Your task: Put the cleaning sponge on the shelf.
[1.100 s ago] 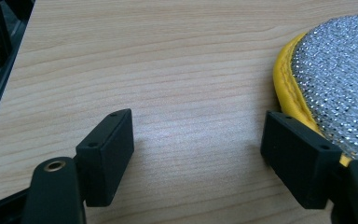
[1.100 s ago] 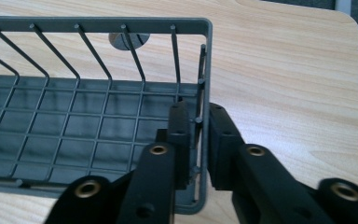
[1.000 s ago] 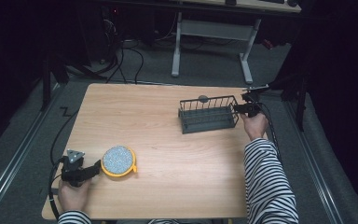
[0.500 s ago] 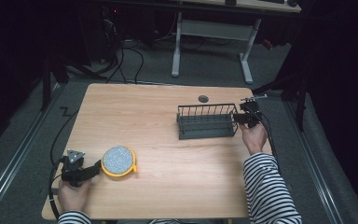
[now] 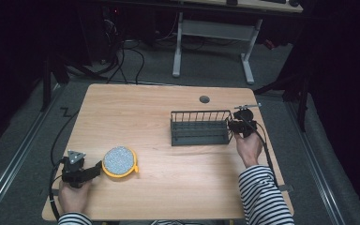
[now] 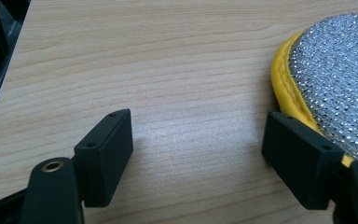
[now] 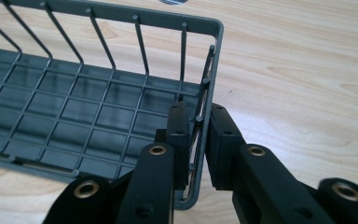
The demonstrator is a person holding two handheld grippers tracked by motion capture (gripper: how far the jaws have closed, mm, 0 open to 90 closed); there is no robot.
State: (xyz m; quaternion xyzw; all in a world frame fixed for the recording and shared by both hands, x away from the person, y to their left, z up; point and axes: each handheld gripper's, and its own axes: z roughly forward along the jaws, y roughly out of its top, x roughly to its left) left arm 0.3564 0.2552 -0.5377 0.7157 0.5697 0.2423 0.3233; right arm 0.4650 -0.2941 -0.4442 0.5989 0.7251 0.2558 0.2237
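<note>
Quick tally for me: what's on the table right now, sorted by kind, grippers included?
Wire baskets: 1, dark grey basket, end wall clamped by the right gripper
Scrub pads: 1, round silver pad with yellow rim, beside the open left gripper
Grippers: 2
Total: 4

**Bright tabletop, dark room**

High view: light wooden table (image 5: 159, 117) evenly lit from above, surroundings near black, soft short shadows. Gripper views: sharp mid-frame, w/ pale glare on the wood grain; black jaws at bottom edge slightly blurred. Silver sparkly pad w/ yellow rim (image 6: 340, 79) glints.
</note>
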